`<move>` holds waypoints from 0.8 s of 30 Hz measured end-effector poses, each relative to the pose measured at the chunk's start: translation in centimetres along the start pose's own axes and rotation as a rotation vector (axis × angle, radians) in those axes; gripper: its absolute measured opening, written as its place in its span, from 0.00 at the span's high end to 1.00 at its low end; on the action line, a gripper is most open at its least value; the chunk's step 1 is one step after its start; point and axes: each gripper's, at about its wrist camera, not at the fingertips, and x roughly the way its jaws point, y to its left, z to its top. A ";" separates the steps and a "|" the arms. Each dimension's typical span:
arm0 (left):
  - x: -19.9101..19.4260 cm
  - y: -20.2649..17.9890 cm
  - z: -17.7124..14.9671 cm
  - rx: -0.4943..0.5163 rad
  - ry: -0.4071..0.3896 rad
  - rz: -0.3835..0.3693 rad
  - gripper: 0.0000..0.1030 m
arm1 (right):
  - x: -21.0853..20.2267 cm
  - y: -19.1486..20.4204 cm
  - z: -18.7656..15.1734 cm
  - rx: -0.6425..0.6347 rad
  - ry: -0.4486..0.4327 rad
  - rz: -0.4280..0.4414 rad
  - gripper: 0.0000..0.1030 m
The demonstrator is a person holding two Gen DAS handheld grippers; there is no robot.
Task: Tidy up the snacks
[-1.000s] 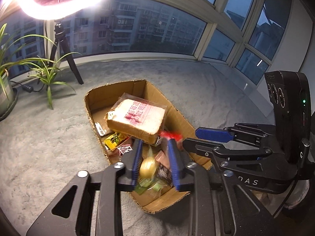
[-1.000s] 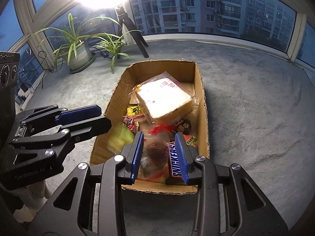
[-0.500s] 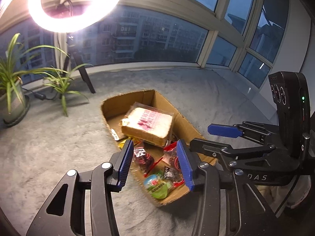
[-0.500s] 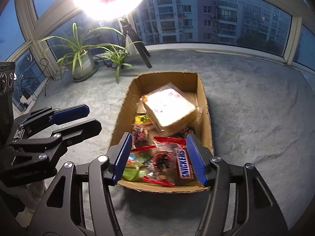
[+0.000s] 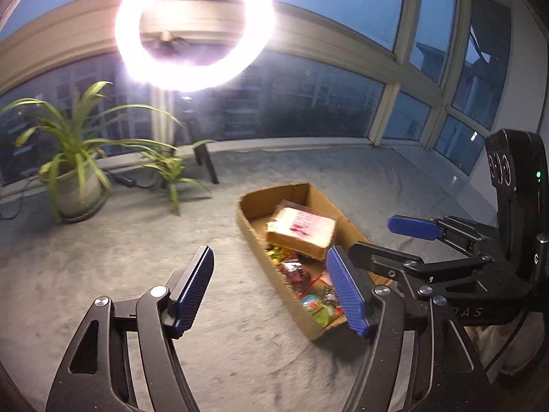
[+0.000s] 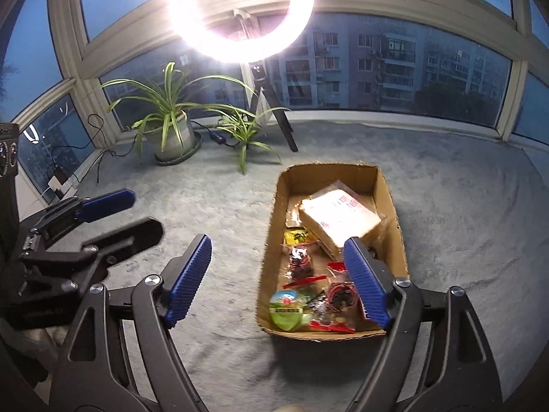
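**Right wrist view: both grippers wide and empty, snacks in the box**

The right wrist view looks down into the cardboard box [image 6: 274,226] on the grey carpet [image 6: 463,240]. The snacks lie inside it: a bagged loaf of bread [image 6: 339,216] at the far end, and small packets and a green cup [image 6: 286,310] at the near end.

The right gripper [image 6: 278,278] has just been opening. Its jaws stand wide apart with nothing between them. The left gripper [image 5: 274,288] has been opening too, and it is also empty.

The bread looks soft and light, so I think a hard squeeze would squash it. Hold it gently by its long sides. The little packets look shiny and may slip, so pinch them in the middle.

Only this view shows the whole box floor. The left wrist view sees the box [image 5: 346,226] from the side, so its near wall hides some of the packets.
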 end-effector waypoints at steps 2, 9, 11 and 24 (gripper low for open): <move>-1.0 0.7 -0.1 -0.004 -0.008 0.016 0.30 | -0.3 0.5 0.1 0.011 -0.004 0.003 0.20; -3.7 2.6 -0.8 -0.003 -0.028 0.065 0.30 | -1.4 2.5 -0.1 0.017 -0.031 -0.011 0.19; -4.3 3.1 -0.9 -0.006 -0.031 0.074 0.30 | -1.9 3.3 -0.2 0.018 -0.041 -0.005 0.16; -8.3 5.3 -1.3 -0.028 -0.092 0.133 0.30 | -5.0 7.3 -0.1 -0.007 -0.133 -0.030 0.04</move>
